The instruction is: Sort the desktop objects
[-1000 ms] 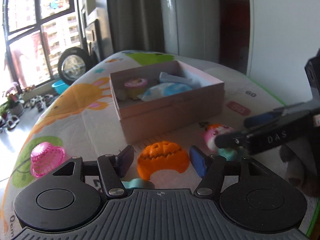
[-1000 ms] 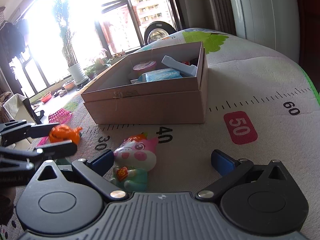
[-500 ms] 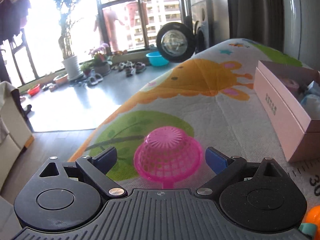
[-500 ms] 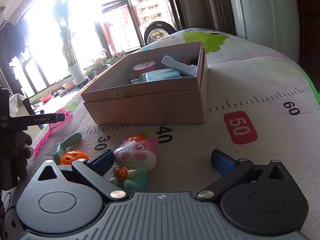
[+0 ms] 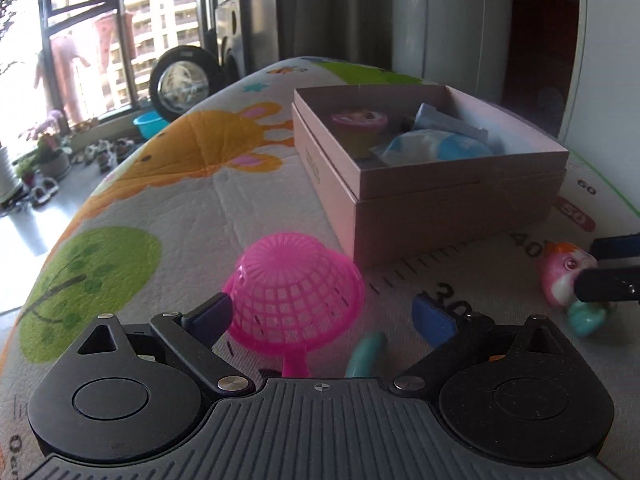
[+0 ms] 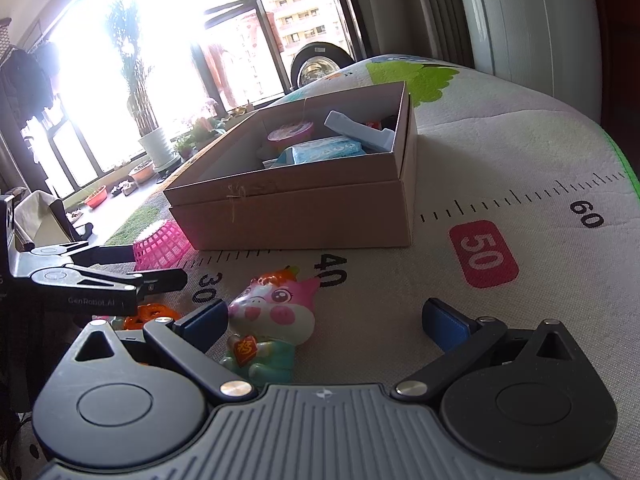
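Two handheld grippers hover low over a padded surface [image 6: 520, 148] printed with cartoon animals, green trees and a ruler scale. From the left wrist camera, the left gripper [image 5: 320, 316] has its jaws spread wide, having just been opening, and an upside-down pink mesh basket [image 5: 296, 292] sits on the surface between its blue fingertips [image 5: 434, 318], nearer the left one; whether that fingertip touches the basket cannot be told. The basket's short handle points toward 6 o'clock, and a teal curved toy piece [image 5: 366, 354] lies just beside it at 4 o'clock. At 1 o'clock from the basket stands an open pink cardboard box [image 5: 440, 208], which holds a pink-lidded cup [image 5: 360, 124], a blue and white packet [image 5: 436, 148] and a pale blue object [image 5: 452, 124]. From the right wrist camera, the right gripper [image 6: 324, 322] is also spread wide and holds nothing; a pink and white pig figurine [image 6: 272, 316] in teal clothes lies on the surface between its fingertips, close against the left one. At 9 o'clock from the pig, an orange pumpkin toy [image 6: 150, 314] peeks out beneath the left gripper's black fingers [image 6: 160, 278]. At 12 o'clock, beyond the numbers 30 and 40, stands the box.
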`<state>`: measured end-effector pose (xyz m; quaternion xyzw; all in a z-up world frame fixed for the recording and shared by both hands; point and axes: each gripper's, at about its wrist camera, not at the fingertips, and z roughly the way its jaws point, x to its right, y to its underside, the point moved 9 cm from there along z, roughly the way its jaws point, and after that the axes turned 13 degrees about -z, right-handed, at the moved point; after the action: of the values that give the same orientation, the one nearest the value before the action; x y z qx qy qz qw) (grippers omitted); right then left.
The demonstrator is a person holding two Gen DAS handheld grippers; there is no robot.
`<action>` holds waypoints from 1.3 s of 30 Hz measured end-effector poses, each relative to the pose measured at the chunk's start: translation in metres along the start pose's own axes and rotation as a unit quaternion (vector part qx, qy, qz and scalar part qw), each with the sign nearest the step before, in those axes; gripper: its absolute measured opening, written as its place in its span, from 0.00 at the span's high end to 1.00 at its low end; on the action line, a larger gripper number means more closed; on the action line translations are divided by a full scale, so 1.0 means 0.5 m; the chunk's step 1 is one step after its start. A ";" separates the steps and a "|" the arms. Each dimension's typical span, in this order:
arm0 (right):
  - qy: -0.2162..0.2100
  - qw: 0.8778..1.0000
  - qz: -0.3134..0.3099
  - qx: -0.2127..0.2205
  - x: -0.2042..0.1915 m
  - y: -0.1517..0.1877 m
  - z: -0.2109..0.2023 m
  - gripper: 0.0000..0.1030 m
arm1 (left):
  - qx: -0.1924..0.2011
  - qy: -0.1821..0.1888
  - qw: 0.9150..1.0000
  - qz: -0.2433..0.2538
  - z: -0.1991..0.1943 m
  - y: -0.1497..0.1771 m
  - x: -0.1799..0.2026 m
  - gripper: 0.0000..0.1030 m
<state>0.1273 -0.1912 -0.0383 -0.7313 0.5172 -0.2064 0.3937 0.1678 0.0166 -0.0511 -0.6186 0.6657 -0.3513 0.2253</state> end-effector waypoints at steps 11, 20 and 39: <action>-0.003 0.999 -0.045 -0.015 -0.026 0.003 0.004 0.00 | 0.037 -0.035 0.996 -0.075 -0.128 0.032 -0.059 0.03; 0.008 0.999 -0.045 -0.015 -0.024 0.004 0.004 0.00 | 0.033 0.068 0.996 0.055 -0.157 0.080 0.126 0.04; -0.001 1.000 -0.003 0.001 0.001 0.000 -0.005 0.00 | 0.001 0.072 0.989 0.131 -0.155 0.133 0.163 0.09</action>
<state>0.1257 -0.1926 -0.0369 -0.7324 0.5148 -0.2076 0.3943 0.0558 -0.0495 -0.0392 -0.4984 0.7552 -0.3634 0.2218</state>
